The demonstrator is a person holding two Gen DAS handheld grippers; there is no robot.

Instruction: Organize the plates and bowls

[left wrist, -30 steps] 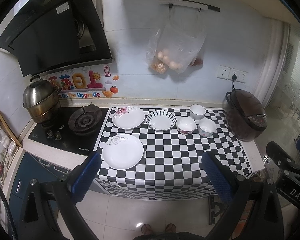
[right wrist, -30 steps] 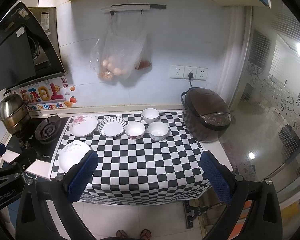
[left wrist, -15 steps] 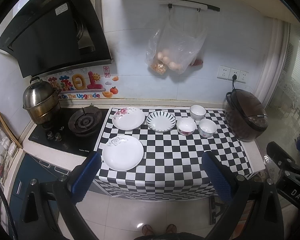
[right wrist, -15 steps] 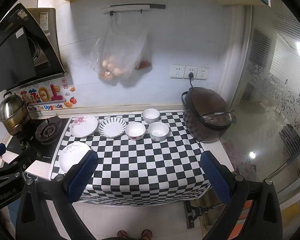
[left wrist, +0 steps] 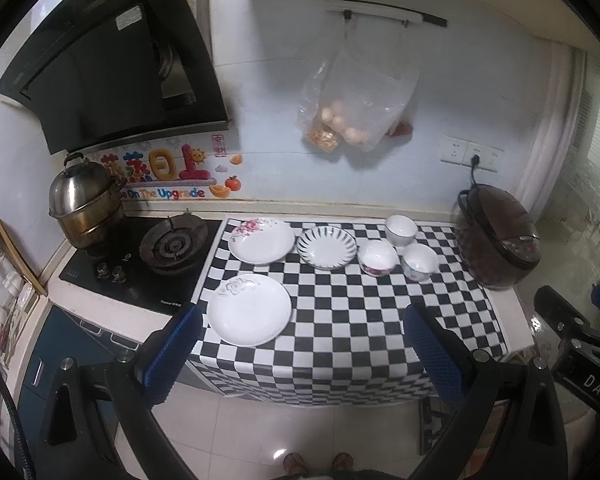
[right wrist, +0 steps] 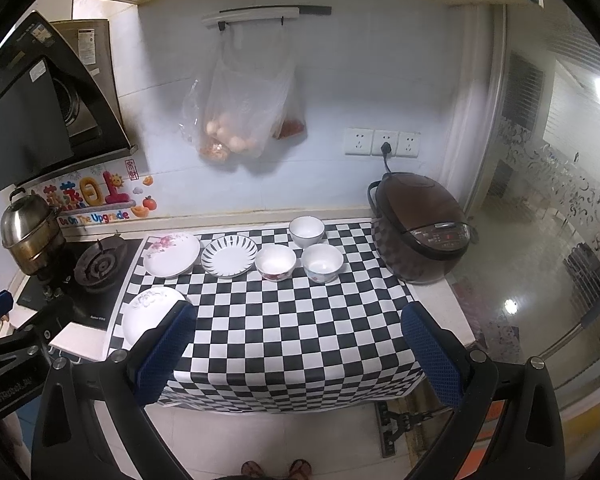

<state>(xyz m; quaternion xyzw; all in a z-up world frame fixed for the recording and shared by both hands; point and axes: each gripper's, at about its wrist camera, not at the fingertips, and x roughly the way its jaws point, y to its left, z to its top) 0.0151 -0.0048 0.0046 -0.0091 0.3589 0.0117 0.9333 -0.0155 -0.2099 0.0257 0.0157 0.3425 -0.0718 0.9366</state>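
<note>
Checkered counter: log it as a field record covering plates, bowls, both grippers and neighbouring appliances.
plates: three; floral plate, striped plate, plain white plate nearest the front edge
bowls: three, clustered, unstacked
stacked: nothing yet
left gripper: open, empty, off the counter
right gripper: open, empty
left of cloth: gas stove
right of cloth: rice cooker

- Black-and-white checkered cloth (left wrist: 340,320) covers the worktop.
- Plain white plate (left wrist: 249,310) just ahead of the left claw's (left wrist: 300,346) blue pads.
- Beyond it, a pink-flowered plate (left wrist: 261,240), then a black-striped plate (left wrist: 327,248).
- White bowls (right wrist: 307,231); brown rice cooker (right wrist: 420,226) far right.
</note>
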